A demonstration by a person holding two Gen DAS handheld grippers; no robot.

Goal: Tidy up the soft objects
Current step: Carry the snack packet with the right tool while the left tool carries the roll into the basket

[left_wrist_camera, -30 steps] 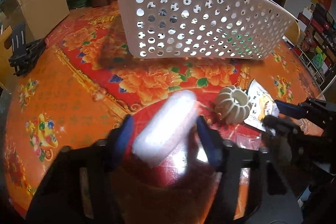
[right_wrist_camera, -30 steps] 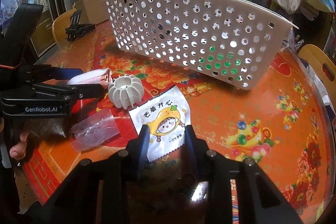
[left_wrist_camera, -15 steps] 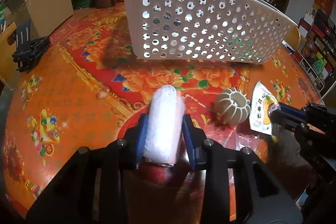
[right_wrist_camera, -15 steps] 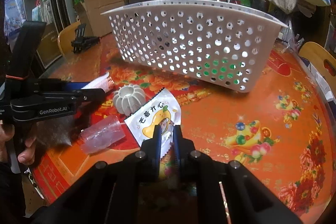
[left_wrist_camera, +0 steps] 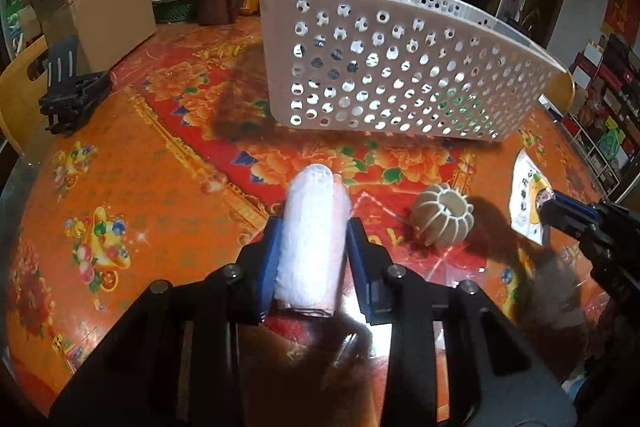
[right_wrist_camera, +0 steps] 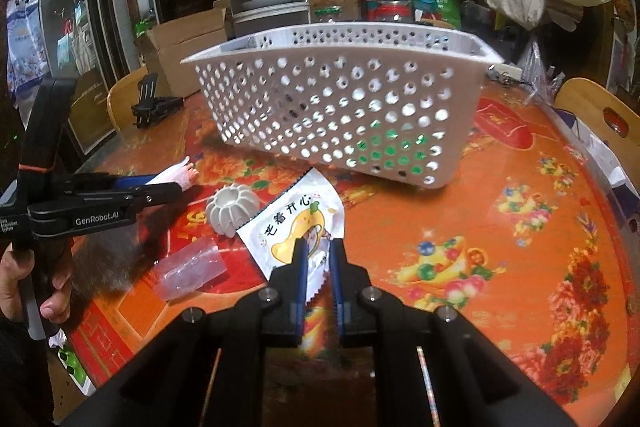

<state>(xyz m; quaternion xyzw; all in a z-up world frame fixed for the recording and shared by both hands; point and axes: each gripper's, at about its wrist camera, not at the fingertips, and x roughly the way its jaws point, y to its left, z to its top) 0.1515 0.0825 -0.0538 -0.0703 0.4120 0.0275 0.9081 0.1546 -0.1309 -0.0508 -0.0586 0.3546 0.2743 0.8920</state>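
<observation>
White and fuzzy, the soft roll (left_wrist_camera: 310, 239) sits lengthwise between the blue pads of the left gripper (left_wrist_camera: 314, 227), which is closed against its two sides. Its near end is lost in glare and shadow, so the underside and whether it clears the tablecloth (left_wrist_camera: 132, 187) cannot be made out. From the right wrist view only its far tip (right_wrist_camera: 182, 177) shows, poking past the left gripper (right_wrist_camera: 176, 185), with a pinkish edge.

The snack packet (right_wrist_camera: 298, 223) is white with a yellow cartoon figure and printed characters, its lower edge serrated. The right gripper (right_wrist_camera: 318, 247) pinches that lower edge, its fingers drawn nearly together on the thin foil; the part of the packet behind the fingers is hidden. In the left wrist view the packet (left_wrist_camera: 526, 201) is seen edge-on and partly covered by the right gripper (left_wrist_camera: 560, 211).

Between the two held things a ribbed, pumpkin-shaped pale object (right_wrist_camera: 232, 209) rests on the cloth, open hollow on top; its material is hard to judge. Just beside it lies a clear crumpled plastic wrapper (right_wrist_camera: 190, 267), barely visible against the red pattern.

Beyond them stands a white perforated basket (right_wrist_camera: 340, 115) on the orange-and-red floral cloth; something green glints through its lower holes, too broken up to identify. A black folding stand (left_wrist_camera: 68, 95) lies at the table's left edge near a cardboard box (left_wrist_camera: 100, 11).
</observation>
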